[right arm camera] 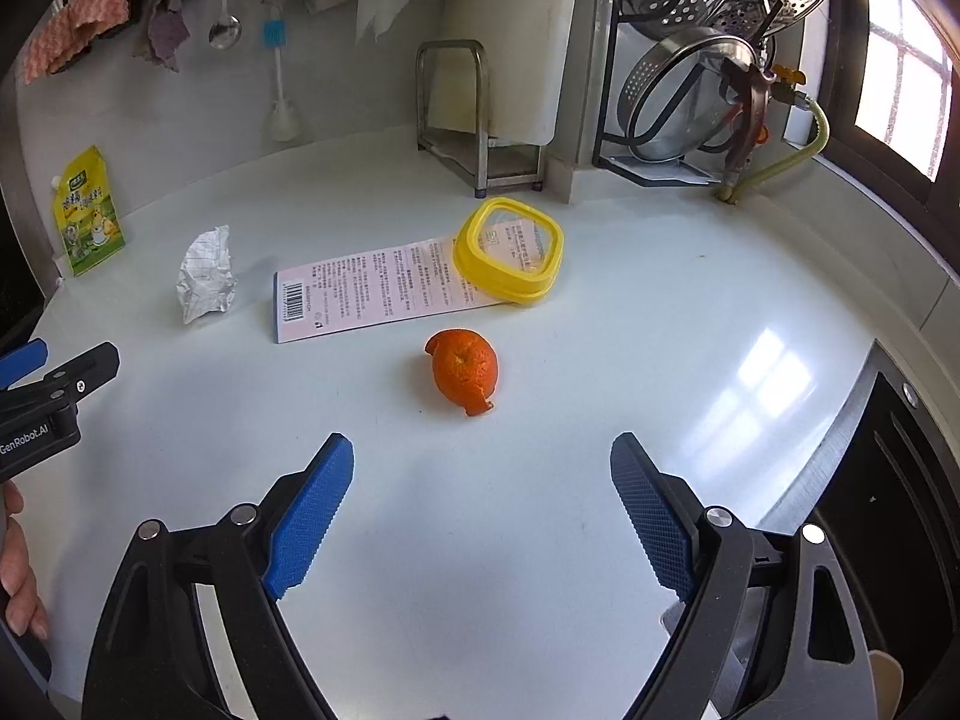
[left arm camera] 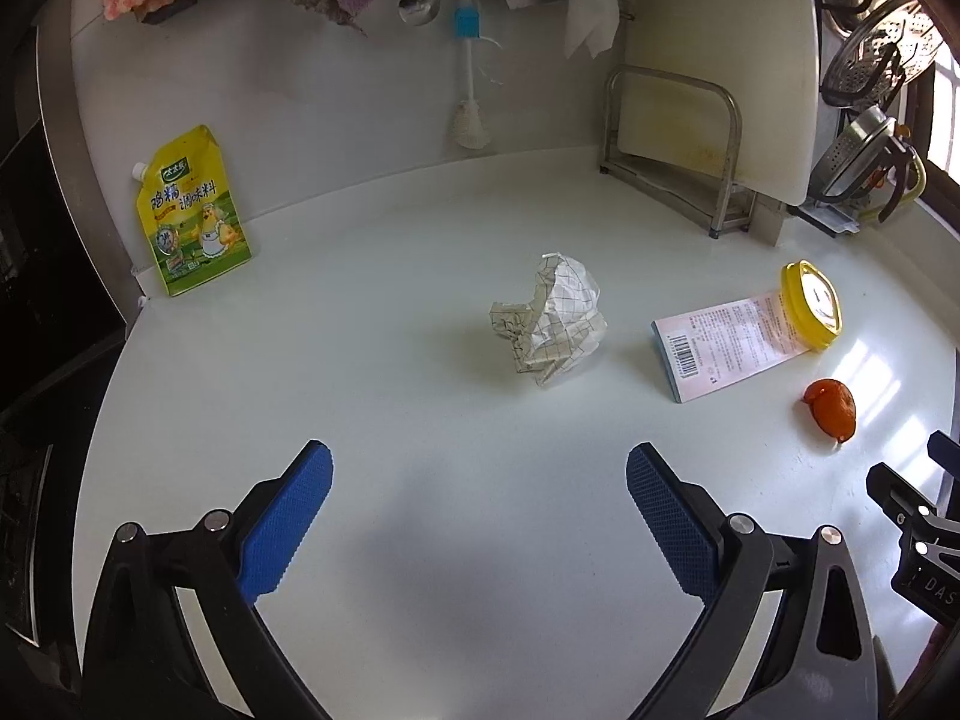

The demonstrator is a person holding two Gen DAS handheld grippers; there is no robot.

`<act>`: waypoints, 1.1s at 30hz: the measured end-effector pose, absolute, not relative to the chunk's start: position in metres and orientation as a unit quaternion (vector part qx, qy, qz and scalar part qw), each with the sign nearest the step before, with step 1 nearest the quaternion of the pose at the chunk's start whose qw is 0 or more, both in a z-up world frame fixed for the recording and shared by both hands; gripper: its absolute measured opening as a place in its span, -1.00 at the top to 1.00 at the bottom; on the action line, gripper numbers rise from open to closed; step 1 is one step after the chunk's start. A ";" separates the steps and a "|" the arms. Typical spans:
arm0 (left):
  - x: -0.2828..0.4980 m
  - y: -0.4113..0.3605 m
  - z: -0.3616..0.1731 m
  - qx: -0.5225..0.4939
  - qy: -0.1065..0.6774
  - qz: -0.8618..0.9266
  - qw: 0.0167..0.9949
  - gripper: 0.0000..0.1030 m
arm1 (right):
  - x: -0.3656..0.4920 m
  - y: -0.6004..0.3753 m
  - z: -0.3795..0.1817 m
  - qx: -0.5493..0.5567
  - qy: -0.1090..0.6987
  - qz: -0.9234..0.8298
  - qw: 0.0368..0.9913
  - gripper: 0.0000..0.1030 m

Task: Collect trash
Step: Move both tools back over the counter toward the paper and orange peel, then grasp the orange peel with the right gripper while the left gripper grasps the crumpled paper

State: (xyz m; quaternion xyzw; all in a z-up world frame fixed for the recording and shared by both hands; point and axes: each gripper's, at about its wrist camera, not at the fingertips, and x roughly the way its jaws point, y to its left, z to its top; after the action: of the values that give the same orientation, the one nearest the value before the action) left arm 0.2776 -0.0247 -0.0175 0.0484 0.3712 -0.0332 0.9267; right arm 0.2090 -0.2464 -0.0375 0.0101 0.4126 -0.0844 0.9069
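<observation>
A crumpled ball of checked paper (left arm camera: 549, 319) lies mid-counter, straight ahead of my left gripper (left arm camera: 480, 474), which is open and empty. It also shows in the right wrist view (right arm camera: 207, 276) at the left. An orange peel (right arm camera: 465, 369) lies just ahead of my right gripper (right arm camera: 483, 468), which is open and empty; the peel also shows in the left wrist view (left arm camera: 831, 408). A pink printed packaging card (right arm camera: 372, 288) lies flat behind the peel, with a yellow plastic lid (right arm camera: 509, 259) resting on its right end. Card (left arm camera: 720, 348) and lid (left arm camera: 810, 305) show in the left wrist view too.
A yellow seasoning pouch (left arm camera: 192, 213) leans on the back wall at the left. A metal rack (left arm camera: 678, 150) holds a white cutting board (left arm camera: 720, 60). A dish rack with steel strainers (right arm camera: 702, 96) stands at the back right. Utensils and cloths hang on the wall. The stove edge (right arm camera: 840, 432) is at the right.
</observation>
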 end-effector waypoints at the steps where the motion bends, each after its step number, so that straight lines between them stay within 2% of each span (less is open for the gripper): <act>1: 0.284 -0.025 -0.019 0.048 0.375 -0.033 0.925 -0.88 | 0.216 -0.249 -0.042 0.012 0.422 -0.084 0.903 -0.62; 10: 0.316 -0.033 -0.030 0.051 0.389 -0.032 0.919 -0.88 | 0.252 -0.268 -0.062 0.049 0.455 -0.079 0.885 -0.62; 26: 0.344 -0.041 -0.048 0.046 0.419 -0.045 0.906 -0.88 | 0.275 -0.270 -0.068 0.032 0.460 -0.074 0.884 -0.58; 27: 0.346 -0.041 -0.050 0.045 0.422 -0.047 0.904 -0.88 | 0.275 -0.268 -0.068 0.029 0.458 -0.071 0.886 -0.54; 30: 0.350 -0.041 -0.052 0.041 0.428 -0.048 0.902 -0.88 | 0.275 -0.263 -0.065 0.021 0.455 -0.060 0.888 -0.17; 32: 0.352 -0.042 -0.052 0.042 0.427 -0.046 0.902 -0.88 | 0.275 -0.260 -0.063 0.017 0.453 -0.054 0.890 0.25; 33: 0.352 -0.042 -0.052 0.041 0.427 -0.047 0.902 -0.88 | 0.274 -0.259 -0.063 0.016 0.453 -0.049 0.890 0.35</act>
State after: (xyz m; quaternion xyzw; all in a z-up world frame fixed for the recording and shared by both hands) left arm 0.3524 -0.0422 -0.0518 0.0414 0.4266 -0.0466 0.9023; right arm 0.2743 -0.2591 -0.0627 0.0163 0.4528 -0.0492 0.8901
